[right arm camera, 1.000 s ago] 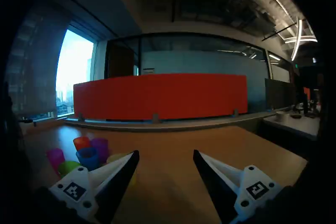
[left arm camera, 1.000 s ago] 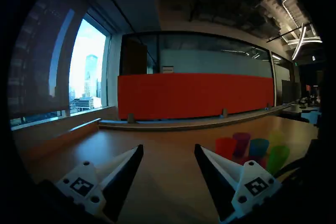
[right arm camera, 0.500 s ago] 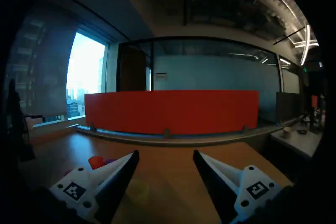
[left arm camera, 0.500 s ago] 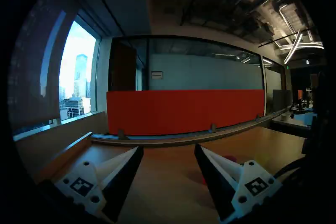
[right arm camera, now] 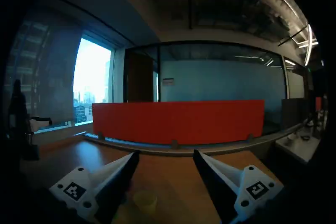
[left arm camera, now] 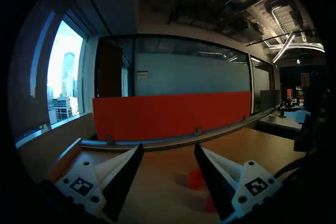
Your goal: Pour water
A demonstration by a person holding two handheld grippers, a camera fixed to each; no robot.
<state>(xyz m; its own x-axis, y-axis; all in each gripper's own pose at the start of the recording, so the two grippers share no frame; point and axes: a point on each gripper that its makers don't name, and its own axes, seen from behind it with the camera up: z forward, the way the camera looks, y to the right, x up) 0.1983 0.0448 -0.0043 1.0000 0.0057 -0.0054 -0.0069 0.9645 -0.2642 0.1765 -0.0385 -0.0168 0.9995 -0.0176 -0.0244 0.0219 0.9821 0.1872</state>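
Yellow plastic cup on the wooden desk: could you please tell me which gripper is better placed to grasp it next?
Right, probably: the yellow plastic cup stands just ahead between the right gripper's open jaws.

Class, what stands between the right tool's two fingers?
In the right gripper view, a yellow cup stands on the wooden desk between the fingers of the open right tool.
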